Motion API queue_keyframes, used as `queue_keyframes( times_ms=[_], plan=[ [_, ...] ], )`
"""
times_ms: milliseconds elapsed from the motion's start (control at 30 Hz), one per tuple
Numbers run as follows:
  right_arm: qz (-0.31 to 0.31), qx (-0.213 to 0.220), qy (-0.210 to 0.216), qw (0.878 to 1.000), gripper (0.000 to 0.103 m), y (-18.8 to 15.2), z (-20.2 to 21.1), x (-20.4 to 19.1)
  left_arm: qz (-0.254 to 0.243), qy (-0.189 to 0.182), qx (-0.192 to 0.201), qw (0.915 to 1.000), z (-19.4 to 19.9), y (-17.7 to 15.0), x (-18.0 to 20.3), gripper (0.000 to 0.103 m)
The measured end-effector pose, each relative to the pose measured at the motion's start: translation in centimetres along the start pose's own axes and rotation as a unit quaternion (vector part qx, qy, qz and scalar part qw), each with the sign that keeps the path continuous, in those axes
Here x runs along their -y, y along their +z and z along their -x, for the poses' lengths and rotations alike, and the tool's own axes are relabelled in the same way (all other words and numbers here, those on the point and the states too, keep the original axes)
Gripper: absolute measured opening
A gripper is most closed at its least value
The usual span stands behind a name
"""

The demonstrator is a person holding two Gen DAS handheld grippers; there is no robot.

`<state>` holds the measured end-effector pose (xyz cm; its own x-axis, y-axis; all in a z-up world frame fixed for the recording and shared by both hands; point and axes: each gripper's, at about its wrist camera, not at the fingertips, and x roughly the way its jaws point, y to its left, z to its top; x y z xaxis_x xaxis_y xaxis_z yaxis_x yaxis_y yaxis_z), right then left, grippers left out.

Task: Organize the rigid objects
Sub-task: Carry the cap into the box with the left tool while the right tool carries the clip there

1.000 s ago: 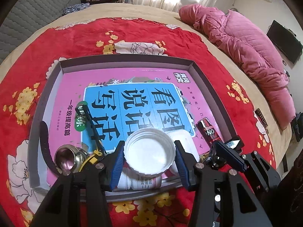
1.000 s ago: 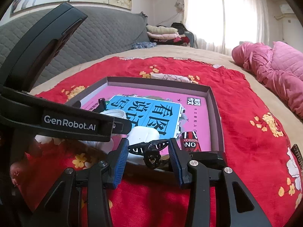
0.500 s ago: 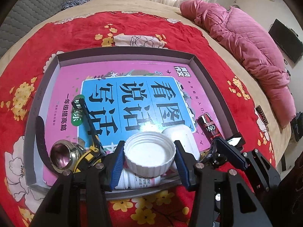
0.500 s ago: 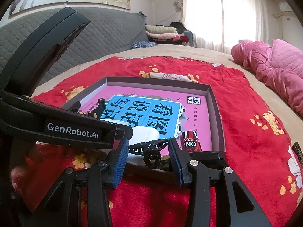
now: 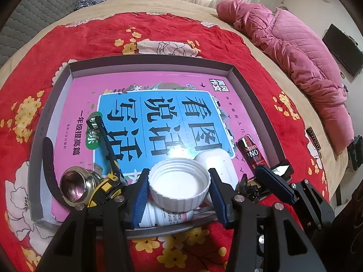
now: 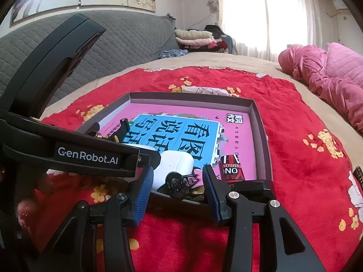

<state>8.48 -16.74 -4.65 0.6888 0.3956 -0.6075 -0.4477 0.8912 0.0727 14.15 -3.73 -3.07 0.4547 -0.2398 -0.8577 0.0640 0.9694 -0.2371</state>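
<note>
Squarely between the left gripper (image 5: 179, 192) pads, pinched: white cap (image 5: 179, 184) over tray (image 5: 254, 95).

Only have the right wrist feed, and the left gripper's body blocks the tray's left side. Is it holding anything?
Observer: Yes. The left gripper is closed on a white cap, open side up.
Operator: What's under it?
Observer: A white bottle, lying on its side by the tray's near wall.
Operator: Anything left of that?
Observer: A metal-headed torch and a black strap, both inside the tray.
</note>
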Motion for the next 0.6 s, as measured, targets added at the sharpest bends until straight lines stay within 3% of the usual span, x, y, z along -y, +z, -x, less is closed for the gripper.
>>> queue_keyframes(
  times_ms=[600],
  plan=[
    [-0.016, 0.016, -0.016, 1.000, 0.058, 0.1, 1.5, 0.9, 0.000, -0.001, -0.001, 1.0000, 0.0, 0.0, -0.1, 0.050]
  ],
)
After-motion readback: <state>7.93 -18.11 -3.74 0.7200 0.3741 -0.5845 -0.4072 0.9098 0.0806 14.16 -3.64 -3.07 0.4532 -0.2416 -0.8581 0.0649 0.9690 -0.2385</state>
